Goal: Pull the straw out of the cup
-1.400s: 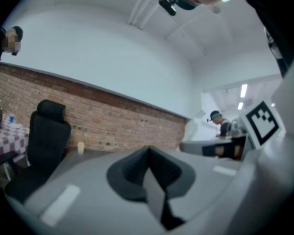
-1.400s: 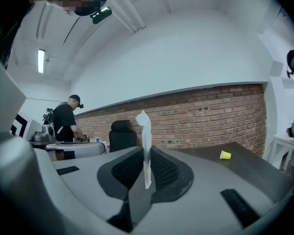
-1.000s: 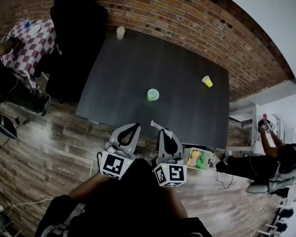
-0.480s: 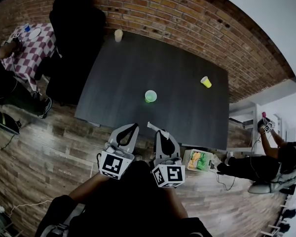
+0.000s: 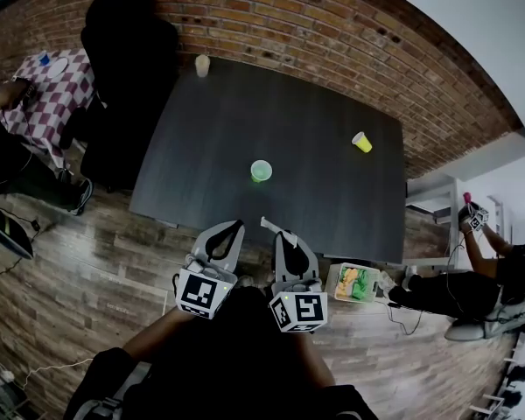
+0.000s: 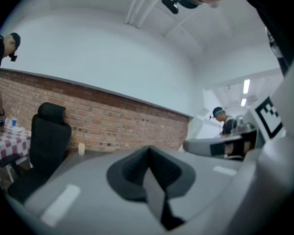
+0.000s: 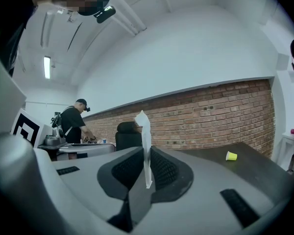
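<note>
Fingers (image 7: 122, 173) of the right gripper (image 7: 146, 179) are pinched on the straw (image 7: 145, 141) near its lower end. Most of its white length stands up above them, clear of any cup. On the left gripper (image 6: 148, 174) the fingers are closed on nothing. Well ahead of both sets of fingertips, the green cup (image 5: 261, 171) stands on the table (image 5: 332, 208). I judge the straw light, thin and easily creased, so a gentle hold low on the shaft suits it.

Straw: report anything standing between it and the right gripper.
Nothing visible does. The right gripper is shut on the straw, which sticks up from between its fingers, clear of the green cup standing farther out on the dark table.
</note>
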